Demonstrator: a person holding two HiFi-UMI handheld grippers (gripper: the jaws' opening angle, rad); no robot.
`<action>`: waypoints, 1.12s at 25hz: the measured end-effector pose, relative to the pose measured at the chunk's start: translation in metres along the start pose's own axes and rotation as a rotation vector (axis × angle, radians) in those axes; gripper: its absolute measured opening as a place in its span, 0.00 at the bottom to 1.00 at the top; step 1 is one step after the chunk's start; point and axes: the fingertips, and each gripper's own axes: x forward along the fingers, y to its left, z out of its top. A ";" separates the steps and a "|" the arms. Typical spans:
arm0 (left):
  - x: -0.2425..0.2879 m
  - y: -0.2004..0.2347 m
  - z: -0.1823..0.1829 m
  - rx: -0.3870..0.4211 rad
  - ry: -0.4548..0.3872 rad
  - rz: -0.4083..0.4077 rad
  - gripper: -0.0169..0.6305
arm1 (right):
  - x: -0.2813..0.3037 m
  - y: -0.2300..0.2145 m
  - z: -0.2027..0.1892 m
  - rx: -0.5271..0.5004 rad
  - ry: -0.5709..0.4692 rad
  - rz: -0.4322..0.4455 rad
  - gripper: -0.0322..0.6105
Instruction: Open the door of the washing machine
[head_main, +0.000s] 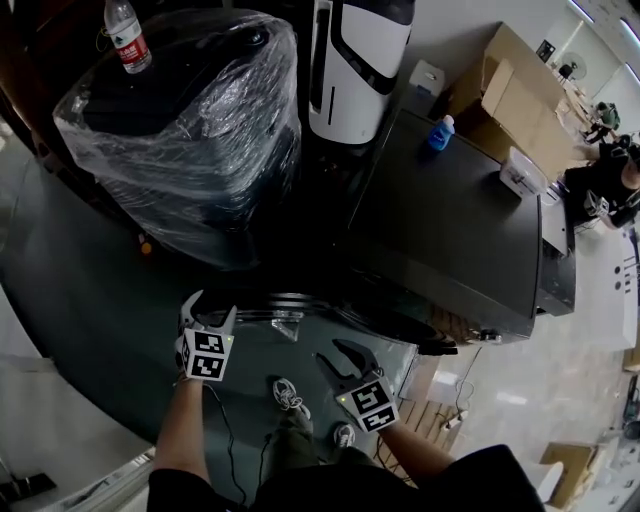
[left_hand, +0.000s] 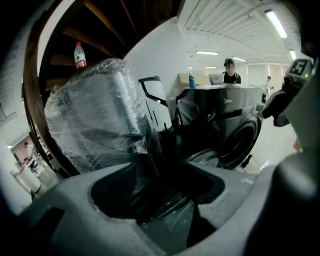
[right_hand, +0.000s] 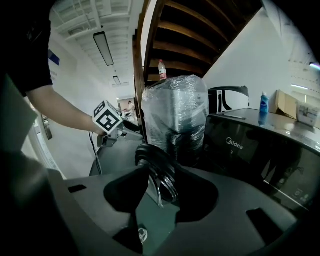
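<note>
The dark washing machine (head_main: 450, 230) stands at centre right, and its round front opening (left_hand: 240, 140) shows in the left gripper view. Its round door (right_hand: 156, 172) is swung out and stands edge-on, with its glass bowl showing, in line with the gap of my right gripper (right_hand: 160, 190). That gripper's jaws are spread and do not press on the door. From the head view the door's silvery rim (head_main: 275, 318) runs between both grippers. My left gripper (head_main: 210, 308) is open to the door's left, and the door glass (left_hand: 170, 205) shows low between its jaws. My right gripper (head_main: 330, 350) sits lower right.
A plastic-wrapped appliance (head_main: 190, 130) with a water bottle (head_main: 127, 35) on top stands left of the machine. A white device (head_main: 355, 60) is behind it. A blue bottle (head_main: 440, 132) sits on the machine's top. Cardboard boxes (head_main: 510, 90) and a person (head_main: 610, 180) are at the far right.
</note>
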 end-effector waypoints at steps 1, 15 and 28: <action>-0.015 -0.007 0.006 -0.018 -0.026 0.011 0.48 | -0.009 0.001 0.000 -0.005 -0.009 0.002 0.32; -0.218 -0.152 0.041 -0.117 -0.249 0.135 0.27 | -0.176 0.028 -0.008 -0.058 -0.175 0.026 0.30; -0.339 -0.272 0.054 -0.149 -0.348 0.181 0.12 | -0.297 0.061 -0.016 -0.111 -0.290 0.076 0.23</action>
